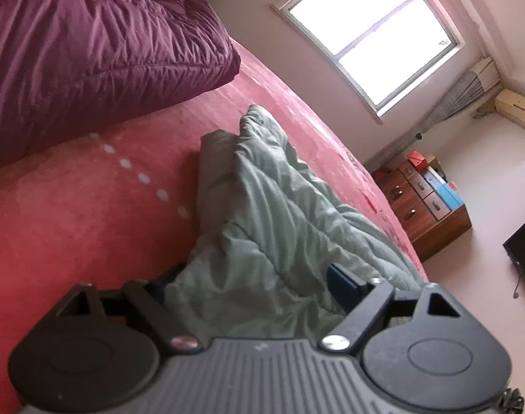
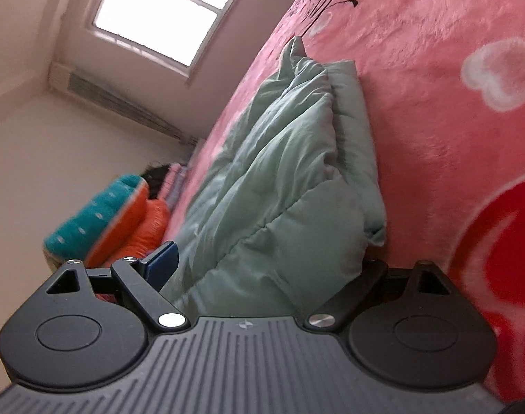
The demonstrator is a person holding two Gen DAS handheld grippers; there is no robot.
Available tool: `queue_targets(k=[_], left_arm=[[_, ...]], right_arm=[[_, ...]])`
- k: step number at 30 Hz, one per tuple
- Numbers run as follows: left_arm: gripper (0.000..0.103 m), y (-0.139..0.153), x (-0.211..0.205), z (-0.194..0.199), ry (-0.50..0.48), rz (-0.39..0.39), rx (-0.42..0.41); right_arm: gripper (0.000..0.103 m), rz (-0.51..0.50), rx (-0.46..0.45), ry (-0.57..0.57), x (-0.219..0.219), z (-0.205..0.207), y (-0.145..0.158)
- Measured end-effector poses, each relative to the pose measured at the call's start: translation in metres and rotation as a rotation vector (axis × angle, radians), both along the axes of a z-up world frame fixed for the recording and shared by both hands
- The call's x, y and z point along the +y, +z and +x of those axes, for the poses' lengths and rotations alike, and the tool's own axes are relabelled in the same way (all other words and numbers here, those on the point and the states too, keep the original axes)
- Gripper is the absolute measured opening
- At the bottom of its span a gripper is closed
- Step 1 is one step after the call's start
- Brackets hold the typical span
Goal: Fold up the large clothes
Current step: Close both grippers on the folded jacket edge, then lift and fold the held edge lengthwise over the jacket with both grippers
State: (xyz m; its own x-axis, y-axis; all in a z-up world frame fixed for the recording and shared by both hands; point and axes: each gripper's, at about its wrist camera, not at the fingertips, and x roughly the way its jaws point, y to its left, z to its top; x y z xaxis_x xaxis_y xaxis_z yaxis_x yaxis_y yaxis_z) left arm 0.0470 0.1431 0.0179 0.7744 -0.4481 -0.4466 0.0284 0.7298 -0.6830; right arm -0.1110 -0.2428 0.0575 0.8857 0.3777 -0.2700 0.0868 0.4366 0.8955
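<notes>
- mint quilted jacket (image 1: 276, 227) lies bunched on the pink bed (image 1: 90, 214)
- left tool (image 1: 259, 286) & right tool (image 2: 266, 269) each pinch a padded edge, jaws fairly wide around the bulk
- prob light, puffy, slippery; grab seams/corners

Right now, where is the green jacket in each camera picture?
Left wrist view: the green jacket lies mid-frame on the red bedspread, its near end between the left hand-held gripper fingers.
Right wrist view: the jacket runs up the middle on the pink blanket, its near end in the right hand-held gripper.
Shared landmark: the window.
</notes>
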Motion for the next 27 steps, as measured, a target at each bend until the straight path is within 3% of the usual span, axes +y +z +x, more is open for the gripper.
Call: queue_targets(k=[1, 2, 6, 7, 9, 13, 19, 27], left_arm=[[0.061, 0.0, -0.001, 0.0, -0.004, -0.005, 0.009], [0.058, -0.001, -0.003, 0.001, -0.005, -0.005, 0.025], [0.031, 0.005, -0.011, 0.004, 0.002, 0.02, 0.018], [0.024, 0.009, -0.013, 0.002, 0.004, 0.038, 0.01], [0.019, 0.017, -0.017, 0.0, 0.003, 0.058, 0.0], [0.016, 0.027, -0.022, -0.01, 0.005, 0.082, 0.003], [0.015, 0.034, -0.022, -0.033, 0.005, 0.106, 0.038], [0.015, 0.043, -0.011, -0.085, -0.045, 0.155, 0.079]], right_arm=[[0.103, 0.011, 0.003, -0.004, 0.0, 0.001, 0.001], [0.1, 0.016, 0.015, -0.009, 0.0, 0.003, 0.001], [0.067, -0.038, 0.081, -0.012, 0.0, 0.001, 0.002], [0.064, -0.061, 0.09, -0.012, 0.002, 0.001, 0.003], [0.052, -0.106, 0.107, -0.016, 0.009, 0.002, 0.008], [0.041, -0.194, 0.128, -0.03, 0.019, -0.005, 0.023], [0.035, -0.276, 0.148, -0.048, 0.029, -0.036, 0.046], [0.034, -0.239, 0.198, -0.073, 0.036, -0.099, 0.06]])
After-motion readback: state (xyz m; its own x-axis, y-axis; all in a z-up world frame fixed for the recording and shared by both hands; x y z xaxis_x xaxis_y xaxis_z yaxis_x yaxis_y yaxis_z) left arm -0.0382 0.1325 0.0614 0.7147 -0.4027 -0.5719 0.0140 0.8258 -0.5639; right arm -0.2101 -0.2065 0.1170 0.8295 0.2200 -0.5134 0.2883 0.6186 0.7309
